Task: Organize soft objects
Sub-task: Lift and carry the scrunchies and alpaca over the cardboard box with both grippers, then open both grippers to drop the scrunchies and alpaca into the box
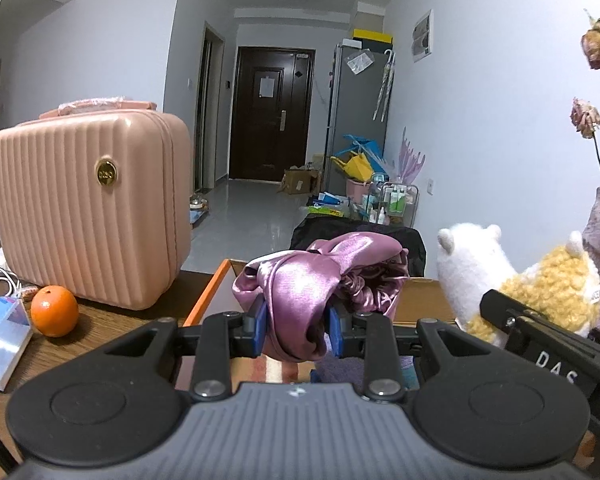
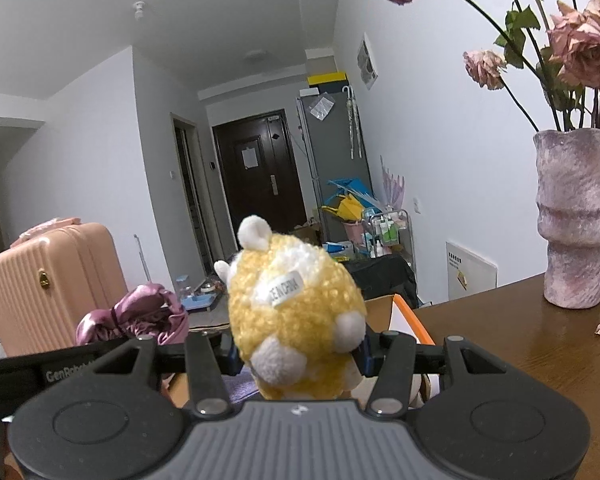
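We've got both grippers loaded. Left gripper (image 1: 296, 326) is nearly closed, pinching the purple satin bonnet (image 1: 320, 276), held up w/ the cardboard box (image 1: 420, 300) right below and ahead. Right gripper (image 2: 298, 354) is clamped on the yellow plush toy (image 2: 296, 312), just beside the bonnet on its right, also over the box. Drop is straight down for both; neither arm looks nearer. Box interior mostly hidden behind the grippers, so we can't tell what's in it. Plush face turned away.
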`<state>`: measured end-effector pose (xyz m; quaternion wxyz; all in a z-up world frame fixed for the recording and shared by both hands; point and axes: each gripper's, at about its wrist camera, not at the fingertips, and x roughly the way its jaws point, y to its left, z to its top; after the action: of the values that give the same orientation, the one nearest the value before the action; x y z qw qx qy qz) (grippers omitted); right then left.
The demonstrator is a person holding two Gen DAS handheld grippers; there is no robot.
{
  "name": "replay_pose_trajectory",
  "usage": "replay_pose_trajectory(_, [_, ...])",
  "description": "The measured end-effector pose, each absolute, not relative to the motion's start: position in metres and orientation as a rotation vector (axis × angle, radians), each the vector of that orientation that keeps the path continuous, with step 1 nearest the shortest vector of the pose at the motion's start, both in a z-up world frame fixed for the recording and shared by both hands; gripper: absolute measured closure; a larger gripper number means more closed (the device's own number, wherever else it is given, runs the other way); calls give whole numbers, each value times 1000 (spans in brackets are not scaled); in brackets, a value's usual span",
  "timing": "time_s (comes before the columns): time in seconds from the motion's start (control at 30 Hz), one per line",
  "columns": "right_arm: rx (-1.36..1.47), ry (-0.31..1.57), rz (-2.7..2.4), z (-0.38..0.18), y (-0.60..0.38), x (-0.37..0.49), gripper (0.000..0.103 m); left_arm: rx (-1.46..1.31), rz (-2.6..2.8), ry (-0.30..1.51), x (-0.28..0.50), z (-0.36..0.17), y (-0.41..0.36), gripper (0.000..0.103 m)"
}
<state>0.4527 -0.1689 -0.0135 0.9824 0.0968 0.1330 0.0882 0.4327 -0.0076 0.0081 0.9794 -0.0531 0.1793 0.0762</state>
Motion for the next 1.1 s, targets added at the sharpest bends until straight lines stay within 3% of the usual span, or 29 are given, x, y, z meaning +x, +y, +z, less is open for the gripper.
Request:
replay_pose_trajectory(0.17, [183,300,170,-15,-168,466,52,-104,162,374,445,3,-3,72])
replay_pose_trajectory(0.33, [194,357,161,-20,-173,473,47,-116,169,390,451,-1,3,64])
replay_pose_trajectory(0.4, [198,363,154,-22,-175,473,45,-117,166,398,453,-2,5,47])
replay_pose_trajectory(0.47, [211,365,156,-22,-177,473,29,-116,171,399,453,-3,7,37])
replay_pose_trajectory(0.5, [216,362,151,-22,-178,472,25,-118,172,399,453,-3,7,25])
replay_pose_trajectory(0.57, [219,354,142,-22,-179,470,18,-129,168,395,452,-3,10,10])
replay_pose_trajectory(0.6, [219,355,142,-22,-179,470,17,-134,175,396,452,-2,12,5])
replay_pose_trajectory(0.67, [220,357,139,-21,-179,469,3,-136,203,385,451,-2,14,0])
replay_pose_trajectory(1.1, [213,334,145,-17,-176,456,0,-154,226,393,451,0,19,0])
